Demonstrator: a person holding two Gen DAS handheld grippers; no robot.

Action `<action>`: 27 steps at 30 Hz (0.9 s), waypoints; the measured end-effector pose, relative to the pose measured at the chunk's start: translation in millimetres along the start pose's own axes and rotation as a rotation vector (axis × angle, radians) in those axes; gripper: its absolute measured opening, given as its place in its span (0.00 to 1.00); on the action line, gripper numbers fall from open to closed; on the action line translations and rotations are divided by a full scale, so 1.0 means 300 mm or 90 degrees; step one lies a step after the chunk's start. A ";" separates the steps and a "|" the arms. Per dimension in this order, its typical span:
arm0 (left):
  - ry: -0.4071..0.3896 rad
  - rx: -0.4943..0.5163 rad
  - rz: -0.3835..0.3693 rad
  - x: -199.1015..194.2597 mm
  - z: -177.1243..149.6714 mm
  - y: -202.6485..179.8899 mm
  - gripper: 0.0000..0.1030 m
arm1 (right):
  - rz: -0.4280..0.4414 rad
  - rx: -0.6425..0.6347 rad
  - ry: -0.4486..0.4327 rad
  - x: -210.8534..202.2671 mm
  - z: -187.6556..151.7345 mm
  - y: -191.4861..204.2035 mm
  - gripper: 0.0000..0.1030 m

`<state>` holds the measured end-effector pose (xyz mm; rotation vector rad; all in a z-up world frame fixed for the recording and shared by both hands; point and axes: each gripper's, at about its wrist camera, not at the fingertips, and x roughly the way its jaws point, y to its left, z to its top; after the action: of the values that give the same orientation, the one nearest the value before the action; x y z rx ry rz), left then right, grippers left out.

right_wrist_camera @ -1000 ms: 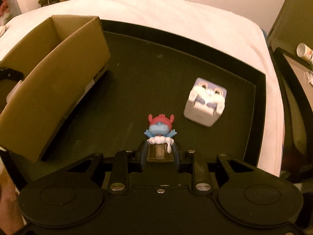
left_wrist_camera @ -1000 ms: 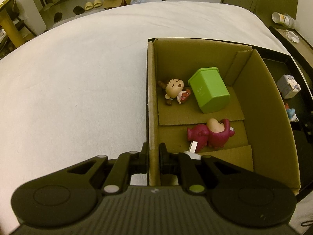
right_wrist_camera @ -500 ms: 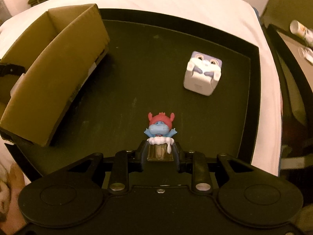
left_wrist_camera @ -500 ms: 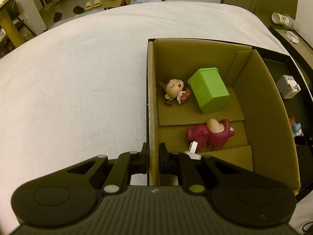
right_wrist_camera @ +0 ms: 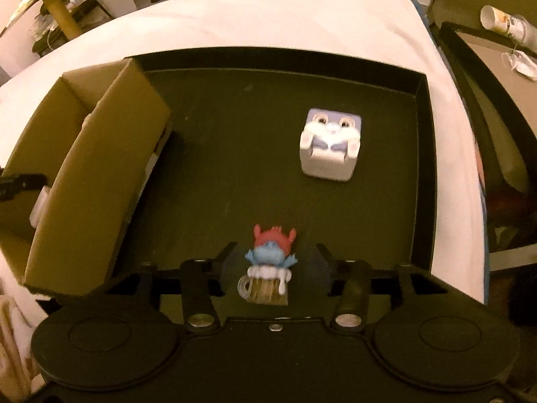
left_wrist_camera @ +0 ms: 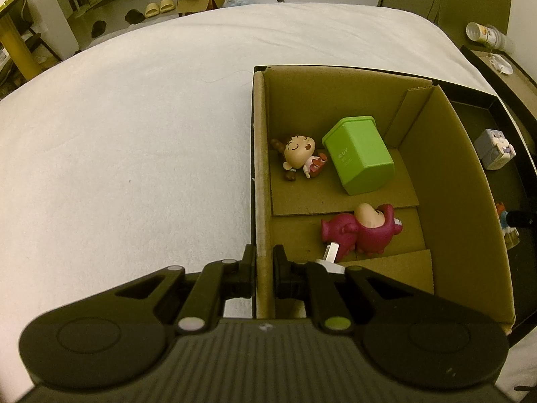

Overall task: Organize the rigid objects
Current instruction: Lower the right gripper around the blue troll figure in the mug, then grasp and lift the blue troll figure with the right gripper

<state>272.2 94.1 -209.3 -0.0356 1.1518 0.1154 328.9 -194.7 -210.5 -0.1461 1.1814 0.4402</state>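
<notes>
Brown cardboard box (left_wrist_camera: 446,168), right of frame, on white bedcover (left_wrist_camera: 127,141). Inside: lime-green bin (left_wrist_camera: 359,154), magenta bear figure (left_wrist_camera: 362,231), tan-faced doll (left_wrist_camera: 298,151). Black tray (right_wrist_camera: 423,154) carries lavender-white rabbit cube (right_wrist_camera: 330,146), blue figure (right_wrist_camera: 268,265) with red hair, amber mug.

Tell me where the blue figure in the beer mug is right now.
In the right wrist view, the blue figure in the beer mug stands on the black tray, untouched between the opening right gripper fingers.
</notes>
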 end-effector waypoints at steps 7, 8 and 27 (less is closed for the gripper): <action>0.001 0.008 0.004 0.005 0.001 -0.009 0.09 | -0.013 0.019 0.038 0.063 0.038 0.004 0.53; 0.002 0.010 0.005 0.005 0.002 -0.011 0.09 | -0.016 0.028 0.040 0.049 0.024 0.020 0.53; -0.005 0.001 -0.010 0.004 -0.011 0.016 0.09 | -0.088 0.006 0.048 0.113 0.006 0.129 0.42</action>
<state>269.1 98.6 -211.5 -0.0429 1.1432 0.1013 325.1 -150.5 -236.5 -0.2367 1.2392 0.3102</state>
